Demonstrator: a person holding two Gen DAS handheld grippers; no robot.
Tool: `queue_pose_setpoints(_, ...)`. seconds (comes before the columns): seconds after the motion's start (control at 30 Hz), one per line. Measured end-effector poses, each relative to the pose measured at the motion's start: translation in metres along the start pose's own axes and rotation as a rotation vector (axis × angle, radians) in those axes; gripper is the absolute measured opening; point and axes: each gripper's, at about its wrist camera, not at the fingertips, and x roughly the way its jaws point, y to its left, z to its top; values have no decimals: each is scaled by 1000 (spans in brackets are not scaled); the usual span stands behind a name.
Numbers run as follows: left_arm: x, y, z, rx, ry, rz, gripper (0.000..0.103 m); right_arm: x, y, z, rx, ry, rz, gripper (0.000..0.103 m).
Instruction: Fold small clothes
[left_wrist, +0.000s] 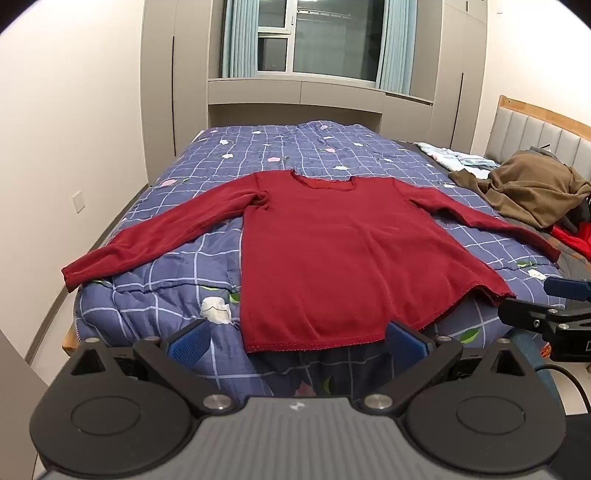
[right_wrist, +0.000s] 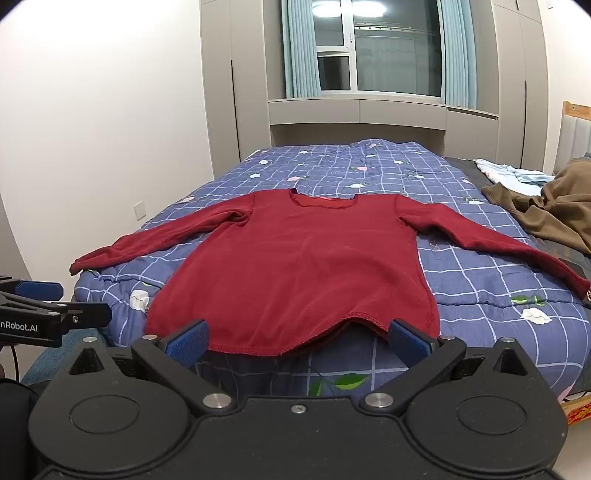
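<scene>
A dark red long-sleeved top (left_wrist: 343, 254) lies flat on the blue checked quilt (left_wrist: 177, 291), both sleeves spread out to the sides, hem toward me; it also shows in the right wrist view (right_wrist: 295, 273). My left gripper (left_wrist: 299, 341) is open and empty, its blue pads either side of the hem's near edge, just short of it. My right gripper (right_wrist: 299, 339) is open and empty at the hem too. Each gripper shows at the other view's edge: the right gripper (left_wrist: 554, 314), the left gripper (right_wrist: 40, 314).
A brown garment (left_wrist: 532, 188) and light blue clothes (left_wrist: 458, 158) are piled at the right of the bed by the headboard (left_wrist: 535, 129), with something red (left_wrist: 576, 236) beside them. Wardrobes and a window stand behind the bed. A wall runs along the left.
</scene>
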Motion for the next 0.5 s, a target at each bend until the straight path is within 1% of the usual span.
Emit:
queue_pose_setpoints(0.3,-1,10,0,-3,-3,0,103,0,0,0,1,-1,1,103)
queue_pose_setpoints(0.37,-1,-3,1,17,1,15,103,0,0,0,0,-2,0,103)
queue_pose_setpoints(0.5,-1,-5,1,23,2,17,103,0,0,0,0,-2,1,103)
